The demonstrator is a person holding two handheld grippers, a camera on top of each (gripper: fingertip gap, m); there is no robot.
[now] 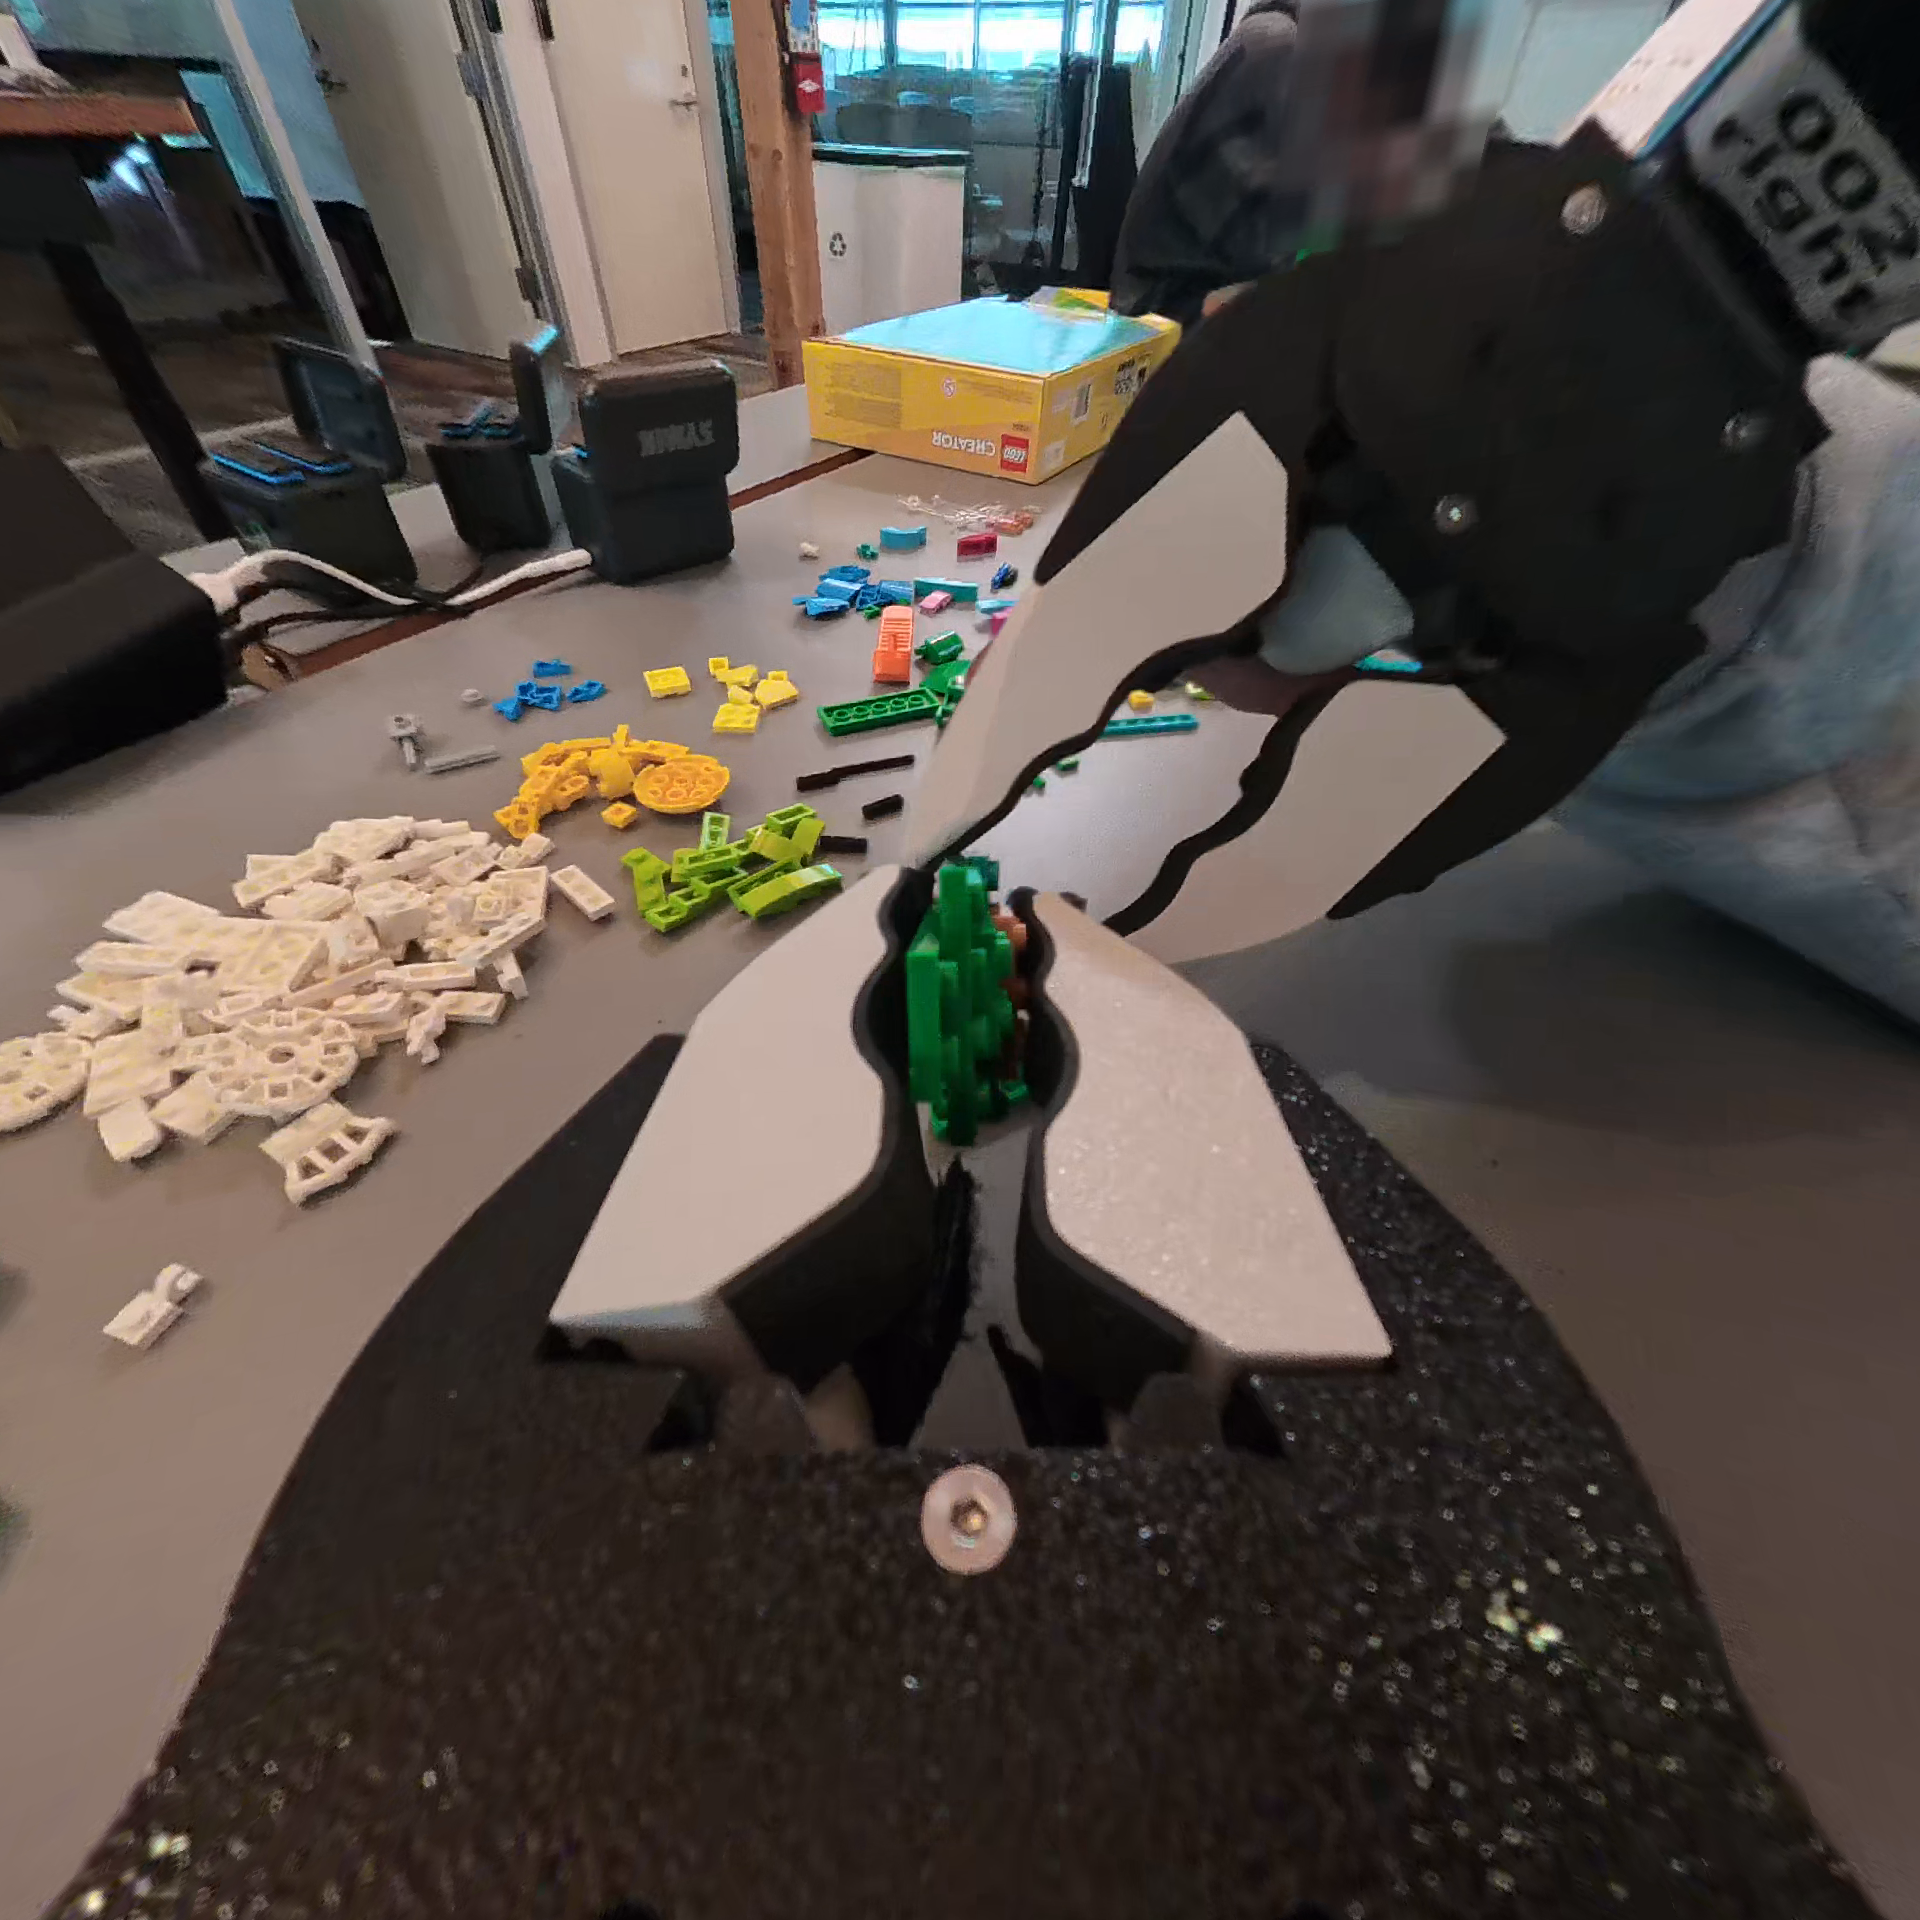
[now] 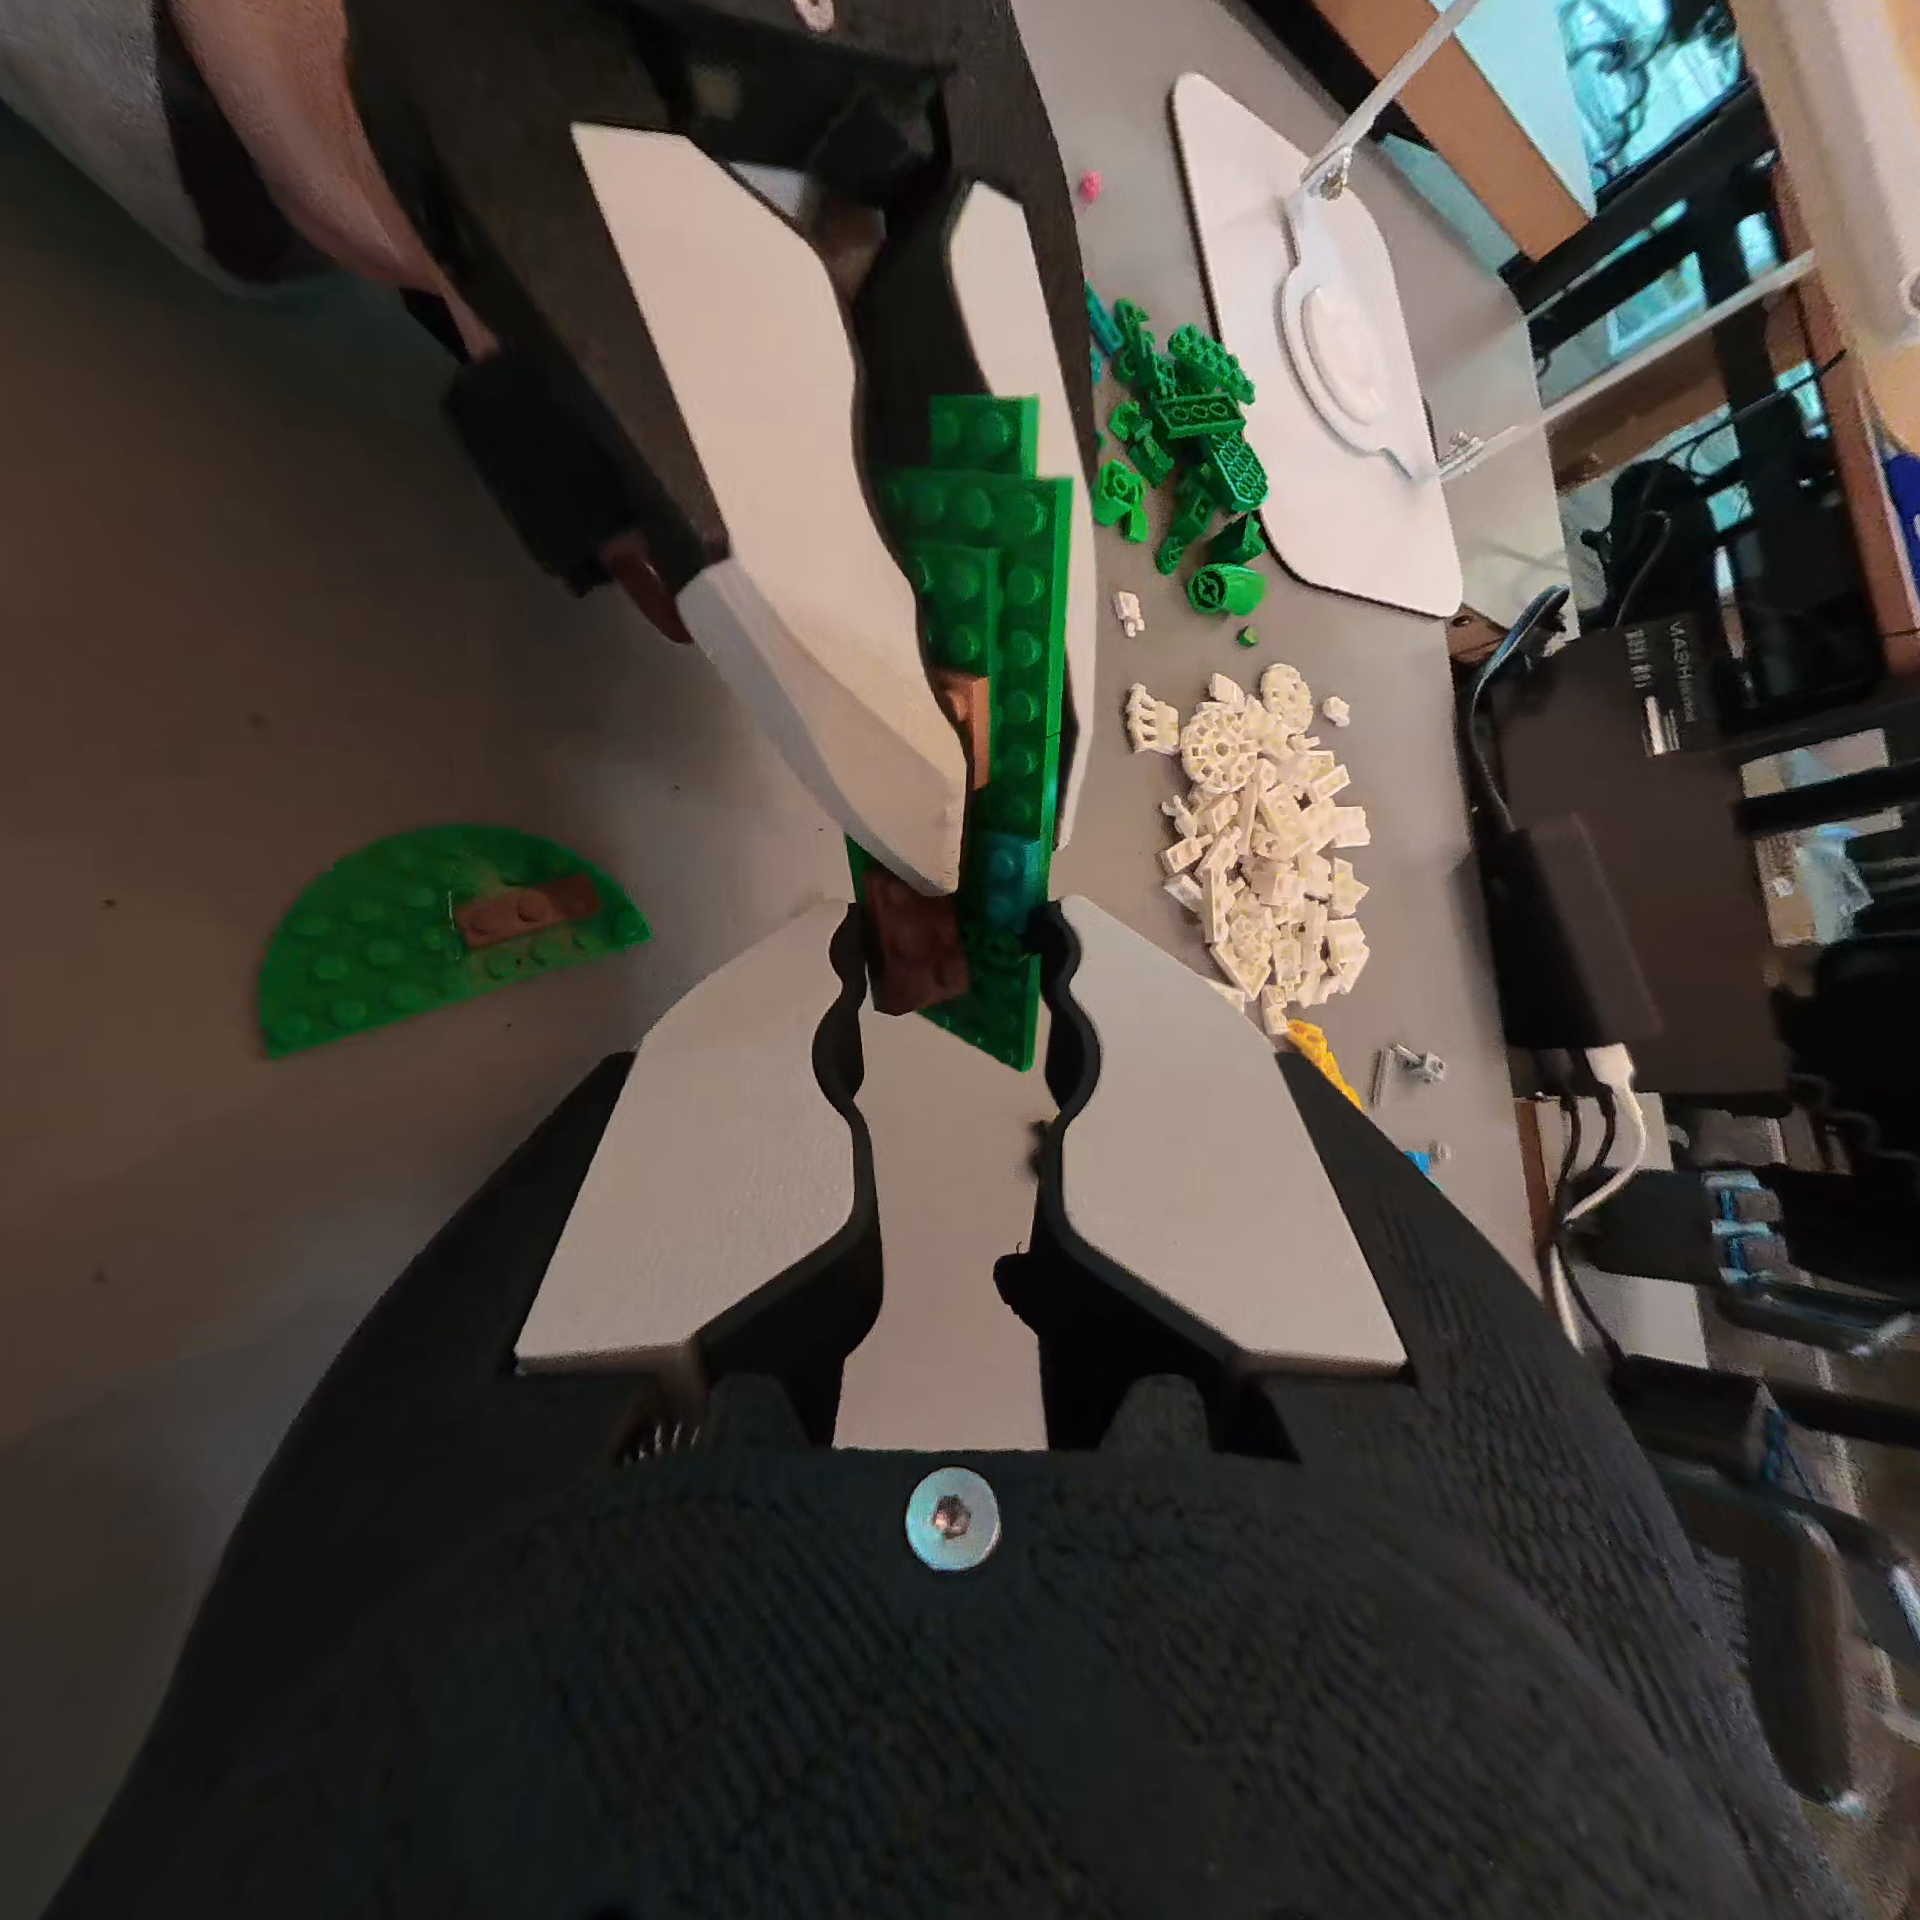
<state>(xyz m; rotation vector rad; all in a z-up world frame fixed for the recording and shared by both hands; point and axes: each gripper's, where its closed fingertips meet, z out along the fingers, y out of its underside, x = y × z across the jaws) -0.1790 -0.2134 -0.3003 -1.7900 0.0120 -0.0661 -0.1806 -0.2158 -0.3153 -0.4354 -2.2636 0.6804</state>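
Stack of green studded toy-brick plates with brown and teal bricks stuck on (image 2: 1013, 665): held edge-on above the grey tabletop (image 1: 1558, 1091), between both grippers. Left gripper (image 1: 961, 914): jaws narrow, both pads pressed on the stack's flat faces, firm hold. Right gripper (image 2: 951, 925): jaws part-way in, straddling the stack's near end at the brown brick (image 2: 914, 951). Right fingertip (image 2: 1055, 925) looks to touch the green edge; can't tell if the left pad presses the brown brick.

To do it well: keep the left grip steady, square the right pads on the brick faces, not the corners.

Nearby: green half-round studded plate with a brown brick on it (image 2: 416, 935) flat on the table, left of the right gripper. Pile of white bricks (image 2: 1268, 831) on its right, dark-green pieces (image 2: 1184, 457) farther off. Yellow cardboard box (image 1: 977, 400) at the far edge.
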